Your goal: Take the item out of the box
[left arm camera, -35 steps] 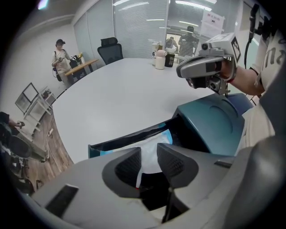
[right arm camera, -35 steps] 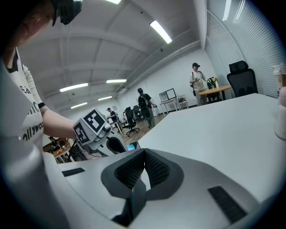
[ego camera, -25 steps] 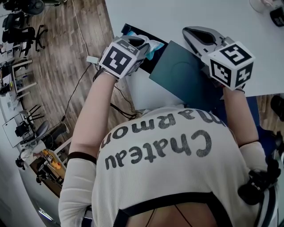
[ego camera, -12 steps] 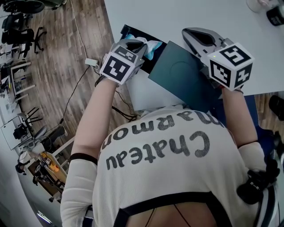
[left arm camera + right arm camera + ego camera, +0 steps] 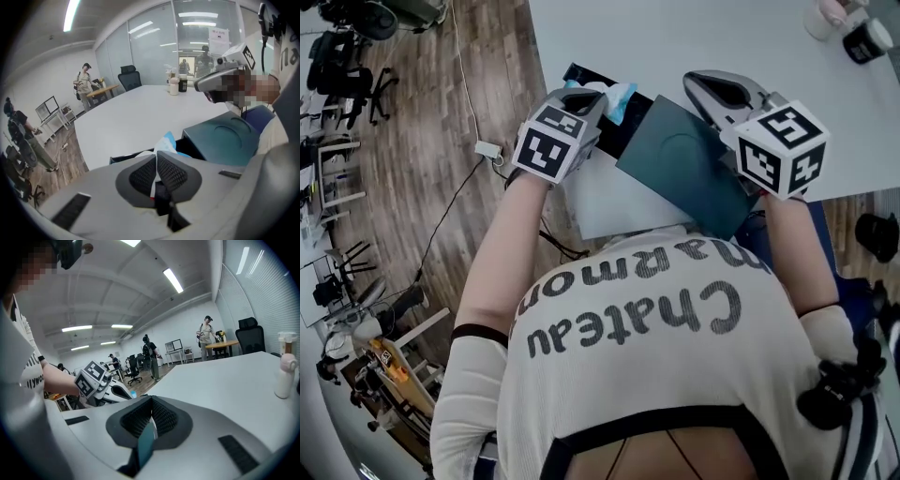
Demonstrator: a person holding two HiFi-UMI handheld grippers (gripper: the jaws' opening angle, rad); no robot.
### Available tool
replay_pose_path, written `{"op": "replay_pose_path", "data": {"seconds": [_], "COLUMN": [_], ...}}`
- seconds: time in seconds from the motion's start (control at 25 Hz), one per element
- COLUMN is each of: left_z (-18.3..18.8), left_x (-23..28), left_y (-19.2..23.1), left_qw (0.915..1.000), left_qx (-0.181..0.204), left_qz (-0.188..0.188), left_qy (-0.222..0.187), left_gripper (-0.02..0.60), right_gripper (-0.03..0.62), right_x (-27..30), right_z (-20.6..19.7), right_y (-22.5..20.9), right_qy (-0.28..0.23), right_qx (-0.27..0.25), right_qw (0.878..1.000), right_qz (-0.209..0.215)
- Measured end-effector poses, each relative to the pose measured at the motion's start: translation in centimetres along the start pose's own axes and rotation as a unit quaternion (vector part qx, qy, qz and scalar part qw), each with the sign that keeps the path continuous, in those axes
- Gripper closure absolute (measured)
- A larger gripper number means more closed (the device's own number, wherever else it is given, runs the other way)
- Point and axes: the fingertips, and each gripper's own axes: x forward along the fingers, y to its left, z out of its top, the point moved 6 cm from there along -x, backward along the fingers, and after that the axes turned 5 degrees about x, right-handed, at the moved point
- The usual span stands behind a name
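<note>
A dark open box (image 5: pixel 581 75) sits at the white table's near left edge. A blue and white packet (image 5: pixel 616 94) sticks up out of it. My left gripper (image 5: pixel 598 101) is over the box, and its jaws are closing with the thin packet (image 5: pixel 166 143) pinched between the pads (image 5: pixel 174 172). My right gripper (image 5: pixel 724 92) is shut on the edge of the box's teal lid (image 5: pixel 680 164), held tilted beside the box. In the right gripper view the lid's edge (image 5: pixel 145 446) runs between the pads.
The white table (image 5: pixel 675 37) stretches away beyond the box. Two small bottles (image 5: pixel 842 23) stand at its far right. Wooden floor with cables (image 5: pixel 478 150) lies to the left. People, chairs and desks fill the room behind.
The left gripper has stayed at the packet in the box and the packet's top now shows a little higher. The right gripper still holds the lid.
</note>
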Motion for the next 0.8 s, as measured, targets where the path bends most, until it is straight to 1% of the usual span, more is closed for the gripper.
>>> {"op": "replay_pose_path", "data": {"seconds": [0.2,0.32,0.44,0.52,0.6,0.72,0.8], "left_z": [2.3,3.8,4.9,5.2,5.5,5.7,5.3], "left_x": [-3.2,-4.8,-6.6,-8.3,-10.3,-13.0,-15.0], "left_y": [0.1,0.3,0.2,-0.3,-0.6,-0.9,-1.6], "left_qw": [0.9978,0.9931,0.9874,0.9822,0.9751,0.9630,0.9538], "left_qx": [0.000,-0.002,-0.002,-0.001,-0.008,-0.042,-0.073], "left_qz": [0.024,0.045,0.060,0.068,0.076,0.081,0.067], "left_qy": [-0.061,-0.108,-0.146,-0.175,-0.208,-0.254,-0.284], "left_gripper": [0.560,0.560,0.560,0.560,0.560,0.561,0.561], "right_gripper": [0.595,0.595,0.595,0.595,0.595,0.594,0.595], "right_x": [-2.3,-3.2,-3.8,-4.2,-4.6,-5.7,-6.3], "right_z": [1.7,2.4,3.1,3.0,3.1,3.6,3.6], "right_y": [2.6,3.4,4.7,6.2,7.8,9.7,11.3], "right_qy": [-0.010,-0.017,-0.024,-0.028,-0.035,-0.047,-0.052], "right_qx": [-0.020,-0.034,-0.052,-0.065,-0.080,-0.091,-0.087], "right_qw": [1.000,0.999,0.998,0.997,0.996,0.994,0.994], "right_qz": [-0.010,-0.016,-0.018,-0.017,-0.020,-0.028,-0.033]}}
